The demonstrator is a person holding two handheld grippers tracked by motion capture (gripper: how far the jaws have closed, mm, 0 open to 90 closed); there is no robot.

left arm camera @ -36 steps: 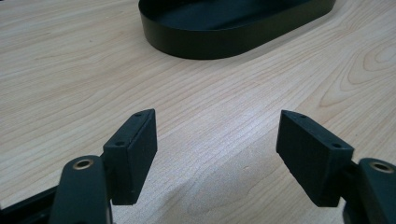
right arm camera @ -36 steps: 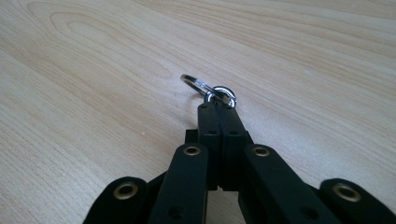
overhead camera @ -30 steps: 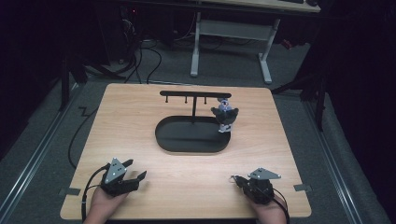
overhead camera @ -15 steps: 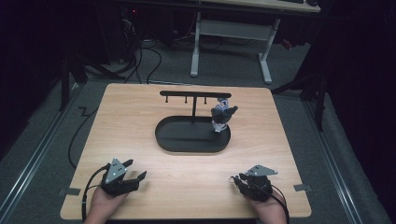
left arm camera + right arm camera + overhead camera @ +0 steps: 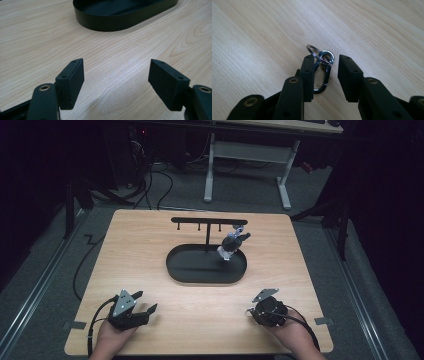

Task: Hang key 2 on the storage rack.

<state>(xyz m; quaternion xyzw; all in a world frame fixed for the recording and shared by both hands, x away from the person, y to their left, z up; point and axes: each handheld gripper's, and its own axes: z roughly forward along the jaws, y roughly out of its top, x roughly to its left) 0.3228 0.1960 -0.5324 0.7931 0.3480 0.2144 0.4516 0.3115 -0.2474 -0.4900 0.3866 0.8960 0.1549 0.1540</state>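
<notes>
Light-wood tabletop (image 5: 150, 245) in a dark room; grey floor, cables and a white desk frame (image 5: 250, 165) lie beyond its far edge. At centre stands a black oval tray (image 5: 200, 272) bearing a T-shaped hook rack (image 5: 207, 222), from which a small blurred keychain figure (image 5: 231, 244) hangs. The left claw (image 5: 147, 312) rests near the front left corner, jaws apart over bare wood, holding nothing. The right claw (image 5: 252, 312) sits near the front right; its jaws have just been opening. The right gripper view shows a dark carabiner (image 5: 323, 77) with split ring (image 5: 315, 53) lying on the tabletop between the parted jaws, against one pad (image 5: 308, 75), well apart from the tray.
</notes>
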